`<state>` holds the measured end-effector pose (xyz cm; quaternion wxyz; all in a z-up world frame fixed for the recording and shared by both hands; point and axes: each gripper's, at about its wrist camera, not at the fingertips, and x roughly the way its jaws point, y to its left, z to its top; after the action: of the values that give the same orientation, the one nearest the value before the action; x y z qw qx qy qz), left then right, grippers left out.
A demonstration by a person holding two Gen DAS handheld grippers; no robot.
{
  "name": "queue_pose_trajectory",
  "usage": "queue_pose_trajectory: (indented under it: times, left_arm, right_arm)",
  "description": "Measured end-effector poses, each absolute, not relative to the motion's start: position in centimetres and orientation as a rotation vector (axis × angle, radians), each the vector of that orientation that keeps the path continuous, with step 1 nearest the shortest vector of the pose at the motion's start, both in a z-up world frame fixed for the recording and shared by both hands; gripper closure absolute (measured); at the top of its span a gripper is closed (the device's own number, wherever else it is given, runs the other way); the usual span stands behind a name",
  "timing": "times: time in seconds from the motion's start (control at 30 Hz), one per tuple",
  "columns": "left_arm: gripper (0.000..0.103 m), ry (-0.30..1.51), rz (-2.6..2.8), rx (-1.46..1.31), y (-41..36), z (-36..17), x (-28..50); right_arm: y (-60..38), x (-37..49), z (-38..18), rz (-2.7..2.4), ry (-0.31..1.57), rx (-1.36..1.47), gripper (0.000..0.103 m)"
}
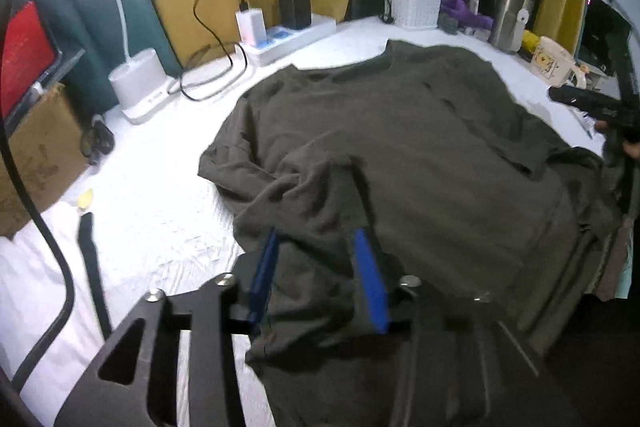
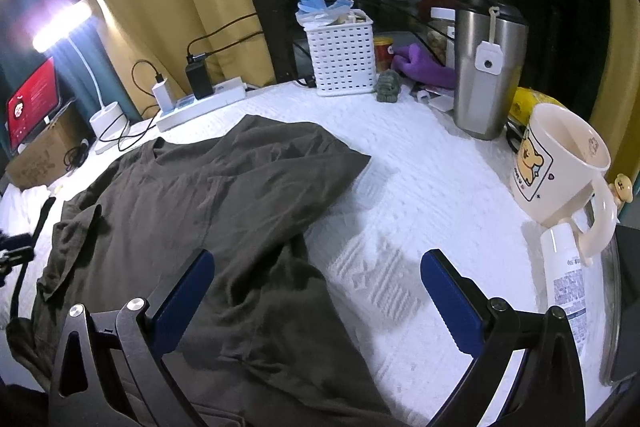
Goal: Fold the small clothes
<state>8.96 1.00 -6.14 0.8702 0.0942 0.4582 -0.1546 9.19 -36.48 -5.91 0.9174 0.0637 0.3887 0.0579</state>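
On white textured cloth [image 2: 420, 163], limp rumpled olive knit shirt [image 2: 224, 187]

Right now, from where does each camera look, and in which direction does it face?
Left wrist: sits on the left gripper, looks down and forward over the dark shirt toward the curtains; own blue pads apart with cloth between, and the right gripper at the right edge.
Right wrist: sits on the right gripper, looks over the shirt's right edge and the white table cover toward the mug; own pads wide apart.
Shared: shirt, white basket, steel tumbler, power strip, lamp.
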Motion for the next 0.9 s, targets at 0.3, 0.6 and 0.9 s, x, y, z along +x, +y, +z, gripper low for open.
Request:
queue_pose_trajectory:
  times: [0.3, 0.6, 0.9]
  left_arm:
    - [0.061, 1.123, -0.369, 0.189, 0.5, -10.3, 7.4]
    - [0.061, 1.033, -0.291, 0.125, 4.6, -6.7, 9.6]
    - [0.061, 1.068, -0.298, -0.005, 7.4, -10.4, 17.1]
  right_arm:
    - [-36.5, 9.8, -6.2, 0.098, 0.817, 0.130, 0.000]
    - [-35.4, 11.4, -6.4, 0.129, 0.821, 0.123, 0.000]
    - [-35.6, 11.7, -6.8, 0.112, 0.842, 0.124, 0.000]
